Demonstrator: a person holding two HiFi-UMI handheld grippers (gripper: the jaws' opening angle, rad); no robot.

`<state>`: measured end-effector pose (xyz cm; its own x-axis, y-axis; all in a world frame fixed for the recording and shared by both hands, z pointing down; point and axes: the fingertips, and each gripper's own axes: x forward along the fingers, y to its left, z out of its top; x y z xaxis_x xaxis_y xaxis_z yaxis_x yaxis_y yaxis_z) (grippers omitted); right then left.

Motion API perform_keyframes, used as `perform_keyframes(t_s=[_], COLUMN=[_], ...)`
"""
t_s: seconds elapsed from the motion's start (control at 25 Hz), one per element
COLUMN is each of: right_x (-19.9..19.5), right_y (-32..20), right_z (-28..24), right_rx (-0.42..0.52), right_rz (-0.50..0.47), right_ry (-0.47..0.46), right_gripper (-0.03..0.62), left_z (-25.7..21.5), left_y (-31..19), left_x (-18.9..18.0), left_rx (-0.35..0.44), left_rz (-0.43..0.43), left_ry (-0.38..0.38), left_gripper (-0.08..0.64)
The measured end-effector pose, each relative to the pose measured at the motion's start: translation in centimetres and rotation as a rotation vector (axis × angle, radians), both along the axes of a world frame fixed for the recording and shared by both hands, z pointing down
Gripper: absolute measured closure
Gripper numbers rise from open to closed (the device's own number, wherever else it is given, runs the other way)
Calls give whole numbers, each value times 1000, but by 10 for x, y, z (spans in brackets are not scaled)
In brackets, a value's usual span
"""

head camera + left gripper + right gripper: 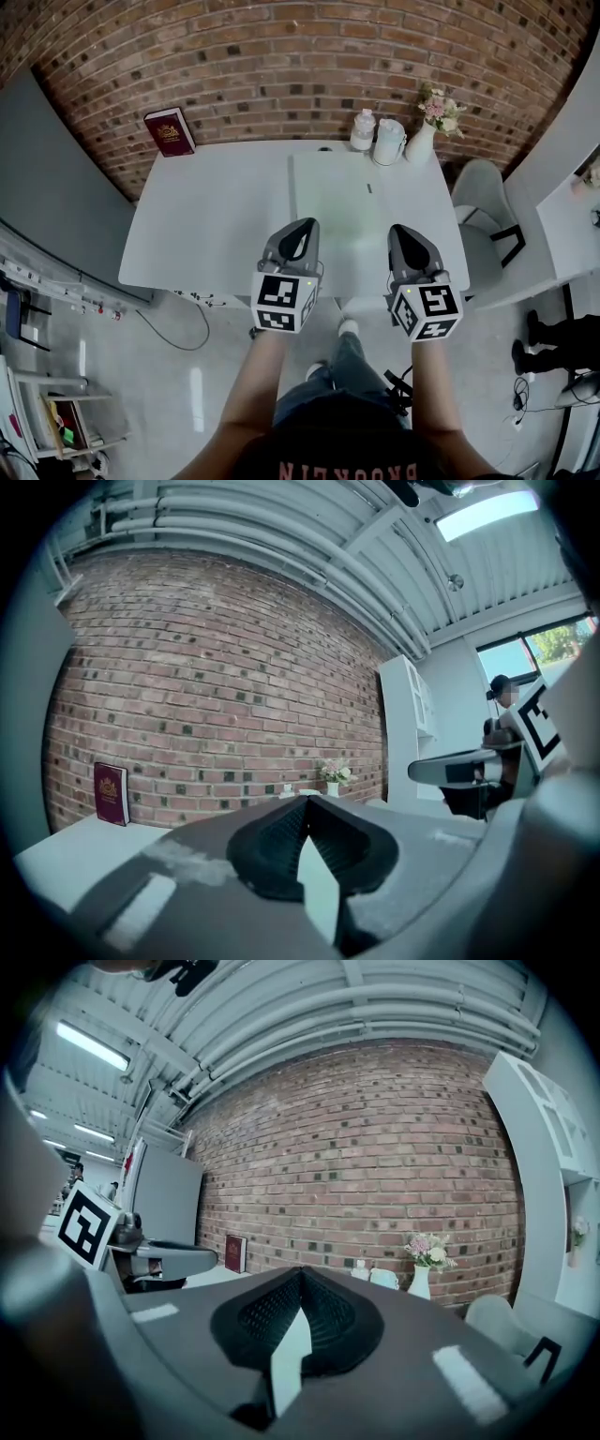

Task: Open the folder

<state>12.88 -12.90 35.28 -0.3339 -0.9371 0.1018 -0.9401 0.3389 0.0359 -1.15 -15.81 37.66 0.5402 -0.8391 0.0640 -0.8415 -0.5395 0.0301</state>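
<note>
I hold my left gripper [302, 228] and my right gripper [407, 232] side by side over the near edge of the white bench [206, 216]. Both grippers are squeezed all the way closed. Their tips touch and there is nothing in them.

The flat, pale, see-through plastic folder [352, 202] lies on the right half of the bench, just past my gripper tips. It looks closed and flat. Neither gripper touches it, so I think the job has not started yet.

What is left is all of it: I must open a gripper, catch an edge of the cover and lift it over.

A dark red book [169, 131] leans on the brick wall at the far left. A white vase of pink flowers [424, 139] stands at the far right.
</note>
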Motion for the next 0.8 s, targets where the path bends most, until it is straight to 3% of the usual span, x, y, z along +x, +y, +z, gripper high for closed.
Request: perform_keyframes(t_s=[0.44, 0.8], right_x=[18, 54], right_y=[-46, -98], right_z=[24, 58], right_rx=[-65, -151], right_rz=[-6, -8], right_ry=[-29, -41], right_gripper=[594, 594], left_z=[38, 98], left_y=[-32, -66], left_x=[29, 77], left_rx=[-85, -215], left_rz=[92, 225], left_ry=[-66, -234], left_gripper=[560, 390])
